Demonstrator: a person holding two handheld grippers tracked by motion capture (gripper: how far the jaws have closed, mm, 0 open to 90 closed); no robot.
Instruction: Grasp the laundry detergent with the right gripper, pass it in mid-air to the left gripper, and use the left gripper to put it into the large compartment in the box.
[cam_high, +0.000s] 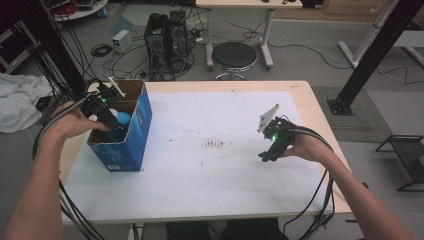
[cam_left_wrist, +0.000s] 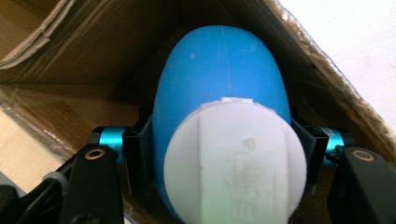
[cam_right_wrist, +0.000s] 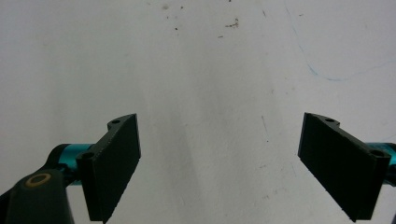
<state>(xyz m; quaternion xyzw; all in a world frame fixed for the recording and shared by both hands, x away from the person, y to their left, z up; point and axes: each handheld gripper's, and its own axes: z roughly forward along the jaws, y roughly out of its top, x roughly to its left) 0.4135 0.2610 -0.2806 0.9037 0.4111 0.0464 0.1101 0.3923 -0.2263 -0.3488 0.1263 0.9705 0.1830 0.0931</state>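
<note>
A blue bottle with a white cap (cam_left_wrist: 219, 88) is clamped between the two black jaws of my left gripper (cam_left_wrist: 224, 158), cap toward the camera. The bottle (cam_high: 123, 120) sits down inside the open blue cardboard box (cam_high: 131, 145) at the table's left, and my left gripper (cam_high: 112, 124) reaches into the box from its left side. My right gripper (cam_high: 265, 156) hovers low over the white table sheet at the right, tilted down. Its jaws (cam_right_wrist: 219, 168) stand wide apart with nothing between them.
The box's brown inner walls (cam_left_wrist: 84, 65) close in around the bottle on all sides. The white sheet (cam_high: 210, 165) covers the tabletop, with a small patch of dark stains (cam_high: 216, 144) at its middle. Cables trail from both grippers off the near table edge.
</note>
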